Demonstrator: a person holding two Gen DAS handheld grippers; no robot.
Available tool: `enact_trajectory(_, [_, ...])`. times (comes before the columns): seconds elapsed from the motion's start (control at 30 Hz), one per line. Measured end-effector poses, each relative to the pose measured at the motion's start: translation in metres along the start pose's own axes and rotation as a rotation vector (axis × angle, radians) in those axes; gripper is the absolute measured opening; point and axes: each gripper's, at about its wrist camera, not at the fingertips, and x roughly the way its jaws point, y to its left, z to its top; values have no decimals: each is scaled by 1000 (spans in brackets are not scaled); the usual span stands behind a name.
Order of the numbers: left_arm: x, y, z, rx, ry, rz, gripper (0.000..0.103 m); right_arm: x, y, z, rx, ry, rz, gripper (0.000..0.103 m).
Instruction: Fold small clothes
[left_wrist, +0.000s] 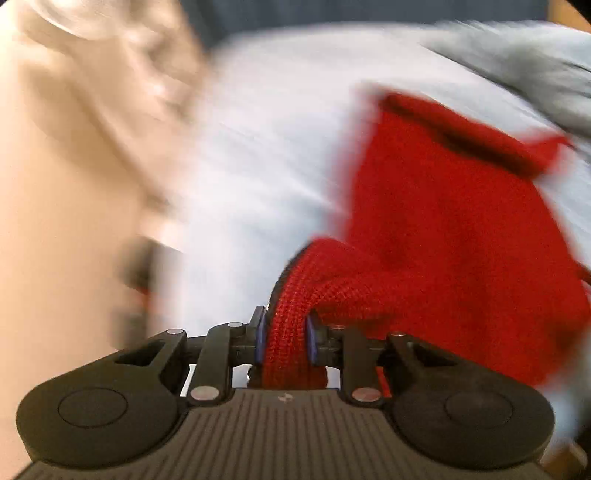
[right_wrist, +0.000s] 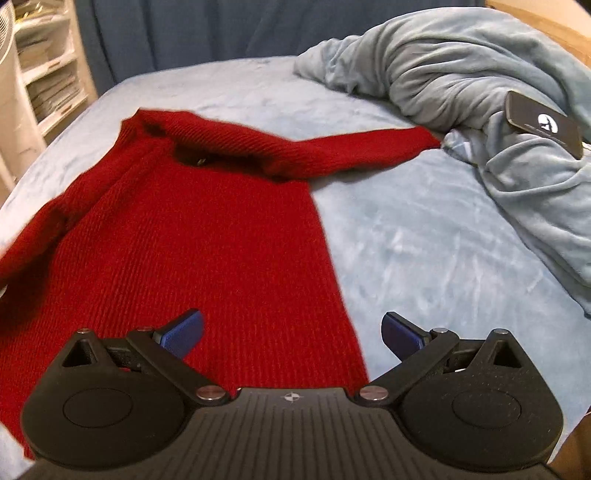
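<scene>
1. Dark card on the grey blanket, far right of the bed: white round logo, print too small to read.
2. Red sweater lies flat on the bed's left half, one sleeve reaching toward the blanket.
3. Left gripper clamped on a sweater fold; view blurred.
4. Right gripper spread wide over the sweater's right edge, holding nothing.

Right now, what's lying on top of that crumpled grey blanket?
A flat dark card or case with a white logo rests on the grey blanket, by its near folds. Whatever sits beneath the blanket's bunched folds is covered; only the pale blue bedsheet shows around it.
</scene>
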Motion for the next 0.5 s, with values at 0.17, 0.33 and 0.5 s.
enact_trajectory(0.17, [77, 71, 78, -122, -61, 463, 44, 7, -11, 2, 50, 41, -14, 102])
enact_trajectory(0.33, [69, 46, 39, -208, -109, 231, 103, -1, -21, -7, 43, 60, -15, 102])
enact_trajectory(0.5, [41, -19, -65, -135, -28, -34, 103, -17, -26, -35, -6, 103, 4, 102])
